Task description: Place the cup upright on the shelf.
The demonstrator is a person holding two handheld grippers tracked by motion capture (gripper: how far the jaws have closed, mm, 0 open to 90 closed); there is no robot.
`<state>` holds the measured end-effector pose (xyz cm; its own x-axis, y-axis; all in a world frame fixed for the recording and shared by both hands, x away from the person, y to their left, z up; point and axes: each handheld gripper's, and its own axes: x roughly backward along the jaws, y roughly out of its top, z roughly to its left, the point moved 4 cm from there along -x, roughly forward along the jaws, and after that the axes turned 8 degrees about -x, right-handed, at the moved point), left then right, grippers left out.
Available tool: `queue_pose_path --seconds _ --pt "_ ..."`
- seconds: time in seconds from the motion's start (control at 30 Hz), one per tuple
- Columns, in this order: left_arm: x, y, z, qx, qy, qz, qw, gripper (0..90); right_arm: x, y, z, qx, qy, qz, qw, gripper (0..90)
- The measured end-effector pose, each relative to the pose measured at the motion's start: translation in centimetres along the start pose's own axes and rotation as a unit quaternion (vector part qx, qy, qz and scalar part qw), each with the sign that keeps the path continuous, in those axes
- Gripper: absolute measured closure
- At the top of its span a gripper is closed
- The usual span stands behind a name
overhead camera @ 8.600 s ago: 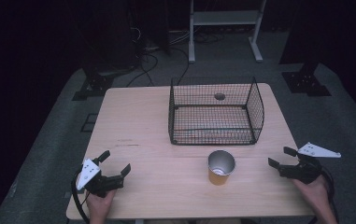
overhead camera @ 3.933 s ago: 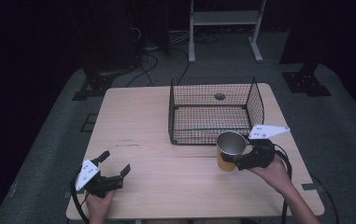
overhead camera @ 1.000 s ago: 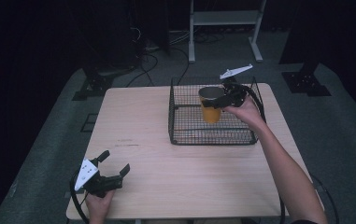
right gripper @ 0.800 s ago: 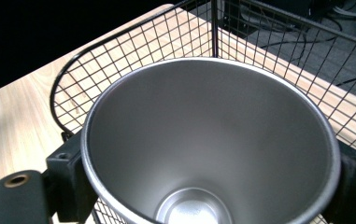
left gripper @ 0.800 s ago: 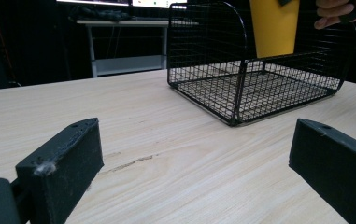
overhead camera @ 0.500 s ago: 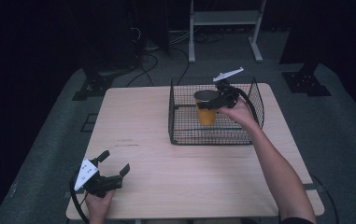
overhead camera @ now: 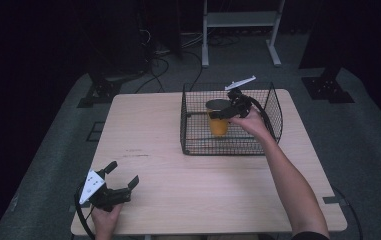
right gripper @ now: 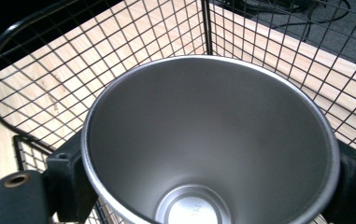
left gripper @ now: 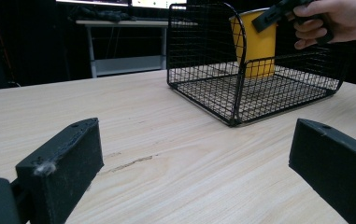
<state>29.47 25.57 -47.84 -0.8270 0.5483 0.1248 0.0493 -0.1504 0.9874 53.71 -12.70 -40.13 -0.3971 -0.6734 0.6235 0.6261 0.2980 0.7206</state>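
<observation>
Since a second ago: the cup (overhead camera: 218,119) has sunk lower inside the basket (overhead camera: 273,107), carried by the right gripper (overhead camera: 226,111).
Meaning: I judge the cup is close to being set down and let go.
Right gripper: jaws clamped on the cup's rim from both sides.
Left gripper (overhead camera: 120,179): jaws wide apart, holding nothing, low over the table (overhead camera: 188,185).
Cup: yellow outside, smooth brushed metal inside, tapered.
Basket: black wire grid, rounded corners.
</observation>
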Motion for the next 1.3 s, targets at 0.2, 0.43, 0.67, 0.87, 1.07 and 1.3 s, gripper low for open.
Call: queue_pose_path --seconds 0.2,0.43,0.67,0.87,1.07,1.3 --pt "0.0 0.0 0.0 -0.001 0.0 0.0 1.0 2.3 -0.7 -0.2 -0.3 -0.002 -0.001 0.002 1.0 11.7" --pt "0.0 0.0 0.0 -0.001 0.0 0.0 1.0 2.2 -1.5 -0.5 -0.7 -0.005 -0.01 0.013 0.9998 11.4" --pt "0.0 0.0 0.0 -0.001 -0.001 0.0 1.0 2.2 -1.8 -0.6 -0.9 -0.001 -0.024 0.021 0.9995 11.0" --pt "0.0 0.0 0.0 -0.001 0.0 0.0 1.0 2.2 -1.9 -0.6 -1.1 0.002 -0.034 0.026 0.9991 11.0" --pt "0.0 0.0 0.0 -0.001 0.0 0.0 1.0 2.3 -2.0 -0.8 -1.2 0.006 -0.041 0.033 0.9986 10.0" --pt "0.0 0.0 0.0 -0.001 0.0 0.0 1.0 2.2 -1.8 -0.7 -1.0 0.016 -0.05 0.034 0.9981 8.1"
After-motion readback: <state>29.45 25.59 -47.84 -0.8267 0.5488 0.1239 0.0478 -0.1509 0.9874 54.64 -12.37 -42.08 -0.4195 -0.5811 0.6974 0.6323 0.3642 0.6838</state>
